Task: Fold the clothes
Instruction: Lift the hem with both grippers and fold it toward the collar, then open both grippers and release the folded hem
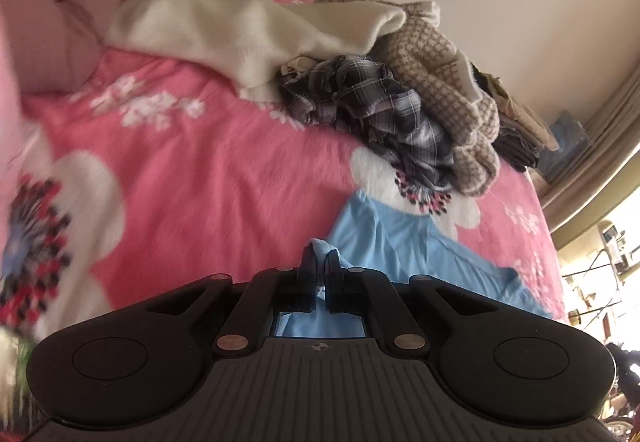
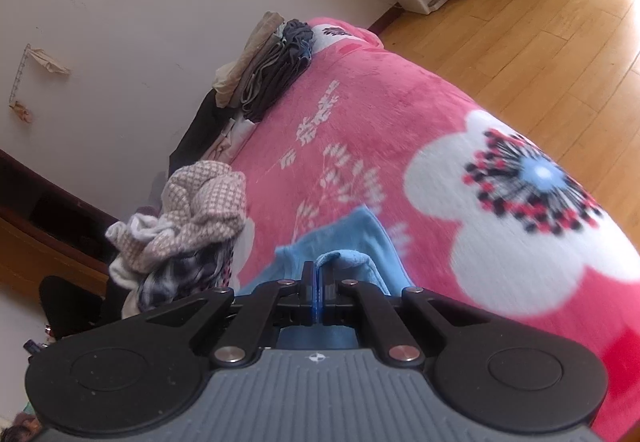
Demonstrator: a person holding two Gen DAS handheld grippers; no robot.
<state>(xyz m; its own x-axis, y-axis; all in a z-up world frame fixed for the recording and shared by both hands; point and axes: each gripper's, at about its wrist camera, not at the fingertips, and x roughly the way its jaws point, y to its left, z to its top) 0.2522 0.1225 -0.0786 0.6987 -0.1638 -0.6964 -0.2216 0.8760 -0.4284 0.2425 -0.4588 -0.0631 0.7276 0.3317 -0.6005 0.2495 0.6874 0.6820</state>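
Observation:
A light blue garment [image 1: 404,246] lies on the pink flowered blanket [image 1: 208,178]. My left gripper [image 1: 320,260] is shut on a bunched edge of it, and blue cloth shows between and under the fingers. In the right wrist view the same light blue garment [image 2: 344,238] trails away over the pink blanket [image 2: 400,130]. There my right gripper [image 2: 319,274] is shut on another edge, with a thin blue line of cloth pinched between the jaws. Both views are tilted and motion-blurred.
A pile of unfolded clothes lies near the wall: a cream sweater [image 1: 248,26], a plaid shirt [image 1: 372,102], a houndstooth knit [image 1: 448,82]. Folded dark and beige clothes [image 2: 268,70] are stacked by the wall. A person's pink sleeve [image 1: 52,2] is at left. Wooden floor [image 2: 520,18] lies beyond the bed.

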